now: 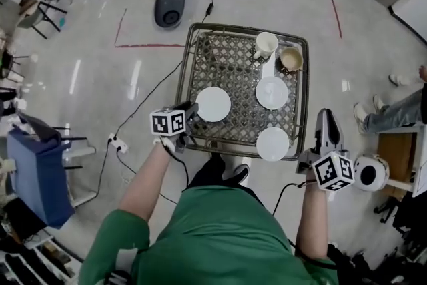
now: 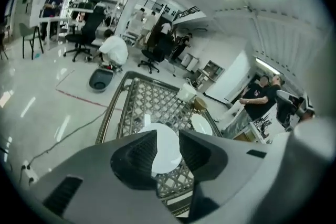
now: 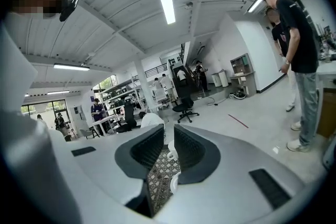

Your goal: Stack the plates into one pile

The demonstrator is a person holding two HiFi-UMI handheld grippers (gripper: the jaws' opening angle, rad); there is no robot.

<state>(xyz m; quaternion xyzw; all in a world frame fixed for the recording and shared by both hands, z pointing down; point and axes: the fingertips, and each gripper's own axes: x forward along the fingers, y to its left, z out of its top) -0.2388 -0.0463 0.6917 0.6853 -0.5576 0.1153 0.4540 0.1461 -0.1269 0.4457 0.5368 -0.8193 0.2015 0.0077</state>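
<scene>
Three white plates lie apart on a lattice-topped table (image 1: pixel 200 60): a left plate (image 1: pixel 213 104), a far right plate (image 1: pixel 272 93) and a near right plate (image 1: pixel 273 143). My left gripper (image 1: pixel 193 111) is open at the table's near left edge, its tips just short of the left plate. In the left gripper view that plate (image 2: pixel 167 147) shows through the gap of the left gripper (image 2: pixel 168 143), untouched. My right gripper (image 1: pixel 325 114) hovers off the table's right side, open and empty. In its own view the right gripper (image 3: pixel 167 145) frames the lattice (image 3: pixel 160 170).
A white cup (image 1: pixel 266 45) and a brown bowl (image 1: pixel 291 59) stand at the table's far right corner. A dark round device (image 1: pixel 169 8) and a cable lie on the floor beyond. A blue chair (image 1: pixel 40 170) is at left, a wooden stool (image 1: pixel 397 157) at right. People (image 2: pixel 260 97) stand nearby.
</scene>
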